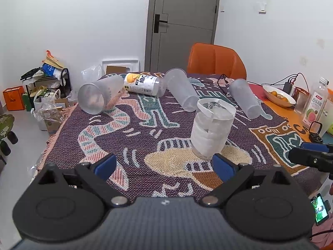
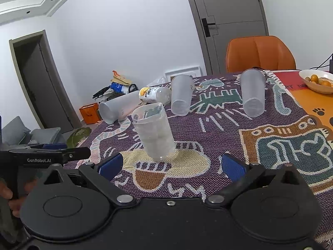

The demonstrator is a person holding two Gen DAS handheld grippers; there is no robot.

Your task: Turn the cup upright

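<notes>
Upright cup (image 1: 211, 126) — base hidden behind left tool (image 1: 164, 166).

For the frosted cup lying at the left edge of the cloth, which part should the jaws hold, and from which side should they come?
Probably the left gripper, open, is best suited. The frosted cup lies on its side, wide mouth toward the camera and the cloth's left edge, base pointing toward the bottle. Come from above and close across the mid-body, where the smooth tapered wall is free on both sides.

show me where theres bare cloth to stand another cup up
Free: the cloth between the upright cup and the right lying cup, and the orange cat patch. Crowded: the far edge, with three lying cups and a bottle.
</notes>
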